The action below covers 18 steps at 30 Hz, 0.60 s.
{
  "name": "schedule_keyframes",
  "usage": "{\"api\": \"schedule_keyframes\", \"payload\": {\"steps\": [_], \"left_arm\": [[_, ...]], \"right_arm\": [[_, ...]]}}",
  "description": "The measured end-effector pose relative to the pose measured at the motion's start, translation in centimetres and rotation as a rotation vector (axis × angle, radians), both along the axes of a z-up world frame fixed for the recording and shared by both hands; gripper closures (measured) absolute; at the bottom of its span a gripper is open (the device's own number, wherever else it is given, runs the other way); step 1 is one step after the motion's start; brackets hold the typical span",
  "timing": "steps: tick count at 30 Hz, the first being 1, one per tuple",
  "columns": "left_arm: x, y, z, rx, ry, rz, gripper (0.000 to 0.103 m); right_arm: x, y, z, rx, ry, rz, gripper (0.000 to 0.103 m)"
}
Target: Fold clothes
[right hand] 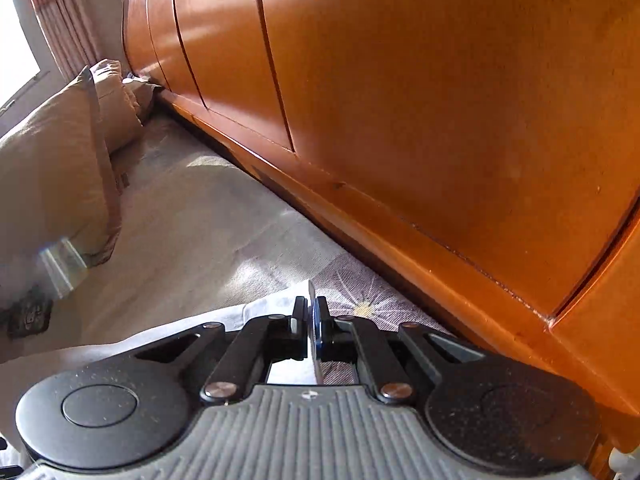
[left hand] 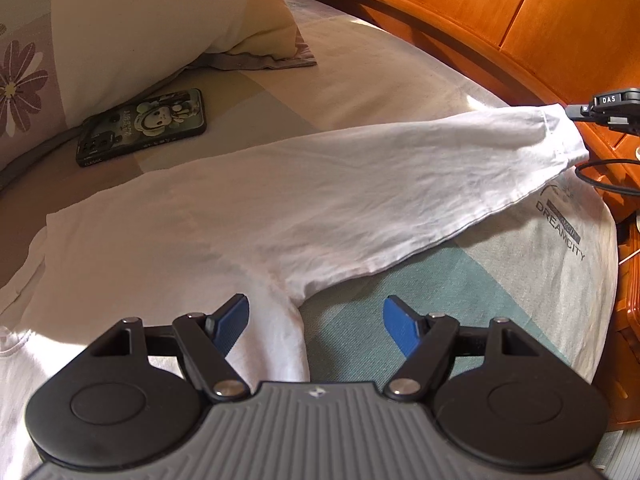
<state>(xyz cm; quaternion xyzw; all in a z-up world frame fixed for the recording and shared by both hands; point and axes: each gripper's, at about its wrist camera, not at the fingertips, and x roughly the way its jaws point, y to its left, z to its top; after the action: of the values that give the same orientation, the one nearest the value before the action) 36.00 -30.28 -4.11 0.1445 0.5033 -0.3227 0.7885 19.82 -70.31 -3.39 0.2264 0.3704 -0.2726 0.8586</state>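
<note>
We see left fingers [left hand: 316, 326] spread wide, holding nothing, poised over shirt [left hand: 224, 216] side seam on bed [left hand: 420, 280]. Right fingers [right hand: 311, 322] pinched shut on white sleeve hem [right hand: 311, 296], lifted off bed toward headboard [right hand: 440, 100]. Shirt lies flat between both. Sheet print reads "DREAMCITY" [left hand: 562, 232]; phone [left hand: 144, 126] case reads "RABBIT".

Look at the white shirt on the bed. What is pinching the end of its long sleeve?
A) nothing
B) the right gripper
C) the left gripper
B: the right gripper is shut on the white sleeve, lifting its cuff, while the left gripper hangs open.
</note>
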Motion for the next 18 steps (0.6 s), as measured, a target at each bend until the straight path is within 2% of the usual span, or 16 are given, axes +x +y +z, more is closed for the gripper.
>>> {"api": "schedule_keyframes", "payload": {"steps": [2, 4, 5, 6, 8, 11, 15, 18], "left_arm": [[0.0, 0.4, 0.2, 0.000, -0.006, 0.008, 0.029], [0.1, 1.0, 0.4, 0.002, -0.016, 0.013, 0.029], [0.1, 1.2, 0.4, 0.006, -0.022, 0.017, 0.029], [0.2, 1.6, 0.5, 0.013, -0.031, 0.024, 0.029], [0.5, 2.3, 0.4, 0.024, -0.037, 0.042, 0.029], [0.8, 3.4, 0.0, 0.039, -0.036, 0.077, 0.029], [0.9, 4.8, -0.5, 0.058, -0.038, 0.112, 0.029], [1.1, 5.9, -0.8, 0.069, -0.044, 0.147, 0.029]], "right_arm": [[0.5, -0.2, -0.1, -0.017, 0.037, -0.033, 0.082], [0.7, 1.0, -0.1, 0.014, 0.015, -0.001, 0.079], [0.9, 1.7, -0.1, 0.029, 0.005, 0.017, 0.071], [1.4, 3.0, -0.2, 0.041, 0.003, 0.058, 0.057], [3.1, 5.6, -0.9, 0.065, -0.007, 0.150, 0.047], [7.5, 9.5, -2.5, 0.147, -0.026, 0.300, 0.044], [12.9, 14.3, -4.4, 0.279, -0.093, 0.492, 0.027], [16.0, 16.2, -5.6, 0.364, -0.129, 0.577, 0.019]]}}
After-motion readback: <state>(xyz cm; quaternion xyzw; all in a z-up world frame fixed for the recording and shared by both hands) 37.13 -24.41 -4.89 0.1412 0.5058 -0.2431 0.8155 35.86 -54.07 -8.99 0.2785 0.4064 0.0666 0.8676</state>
